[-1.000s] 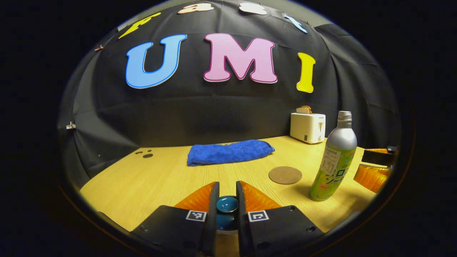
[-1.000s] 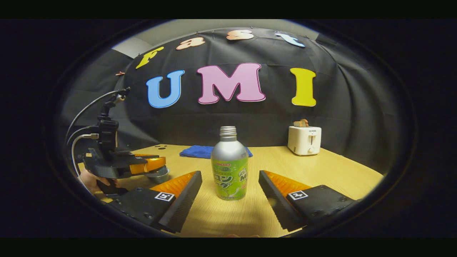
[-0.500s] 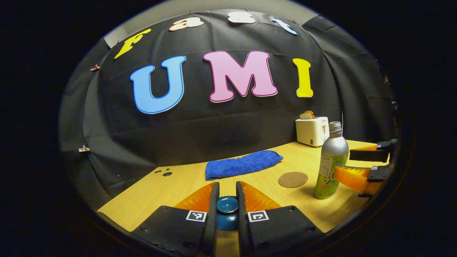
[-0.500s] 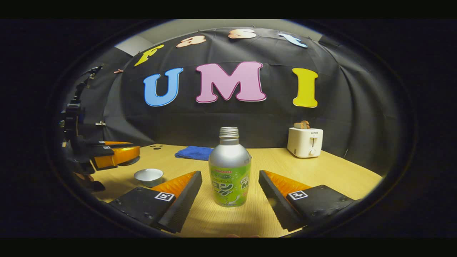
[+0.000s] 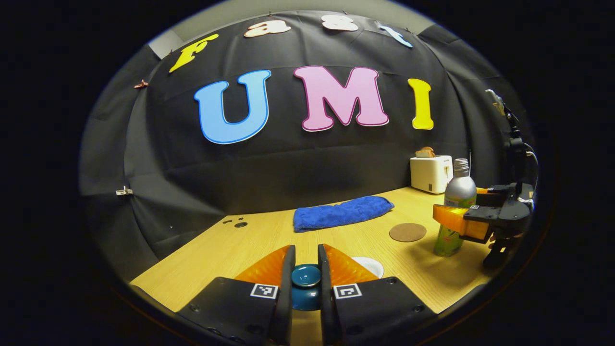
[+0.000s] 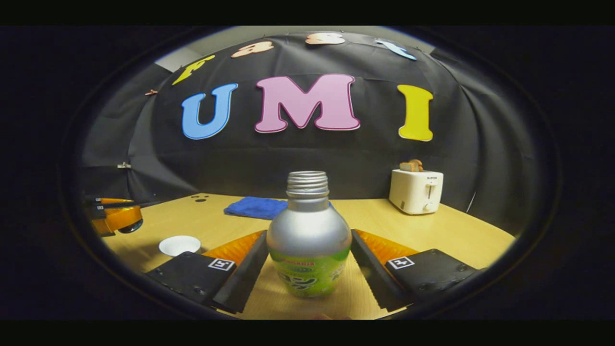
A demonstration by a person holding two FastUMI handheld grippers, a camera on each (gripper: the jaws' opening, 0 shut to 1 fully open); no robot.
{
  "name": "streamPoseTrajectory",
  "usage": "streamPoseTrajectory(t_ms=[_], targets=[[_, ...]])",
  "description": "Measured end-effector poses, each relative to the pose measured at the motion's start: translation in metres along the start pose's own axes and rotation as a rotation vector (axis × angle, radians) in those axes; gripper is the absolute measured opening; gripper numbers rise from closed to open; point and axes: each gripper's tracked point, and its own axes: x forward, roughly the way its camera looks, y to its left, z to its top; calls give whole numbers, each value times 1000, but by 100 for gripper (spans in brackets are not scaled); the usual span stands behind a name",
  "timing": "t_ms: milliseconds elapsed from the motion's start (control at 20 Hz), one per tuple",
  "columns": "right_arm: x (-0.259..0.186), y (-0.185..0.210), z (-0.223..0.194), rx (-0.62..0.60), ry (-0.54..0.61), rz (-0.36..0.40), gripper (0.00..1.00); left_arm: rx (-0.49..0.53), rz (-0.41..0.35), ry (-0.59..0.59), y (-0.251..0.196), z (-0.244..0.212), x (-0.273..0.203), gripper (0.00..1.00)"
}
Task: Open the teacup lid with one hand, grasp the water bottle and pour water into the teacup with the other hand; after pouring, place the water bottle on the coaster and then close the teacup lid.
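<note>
Straddling the water bottle [image 6: 308, 235], the right gripper [image 6: 308, 269] has its fingers spread wide, one to each side of the body with a thin gap left on both; the bottle stands upright and uncapped on the wooden table [image 6: 461, 240], centred dead ahead between the fingers. The left gripper [image 5: 305, 281] is clamped narrow on the knob of the teacup lid [image 5: 305, 283], holding it lifted clear of the cup. The teacup [image 5: 367, 265] sits open just ahead and to the right of the left fingers, partly hidden behind one of them; in the right gripper view it shows as a pale bowl [image 6: 179, 245] off to the left. The coaster [image 5: 407, 232] lies ahead of the left gripper, near the bottle's side, with a blue towel [image 5: 342, 214] beyond it and a toaster [image 6: 415, 191] at the back. Step in hand looks to be the grasp on the bottle. Best done by closing squarely on the widest part of the body, below the shoulder, so the smooth metal does not slip upward when tilted; squeeze evenly to avoid nudging it over. Whether the finger pads already touch the bottle cannot be told from here. Left gripper should keep the lid well aside of the pour path.
</note>
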Motion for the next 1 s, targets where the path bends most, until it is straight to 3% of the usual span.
streamPoseTrajectory(t_ms=[200,350,500,700,1000], targets=[[12,-2,-8,12,29,-16,99,-2,7,4,9,-5,-4,28],[13,-2,-8,1,34,-29,85,-10,5,9,14,-9,-5,28],[12,4,-7,-49,34,-21,84,-14,2,11,18,-13,-6,28],[15,14,-2,-205,50,0,82,-24,11,7,28,-17,-10,28],[30,39,27,-520,-20,37,82,-25,33,-10,46,-20,-23,28]])
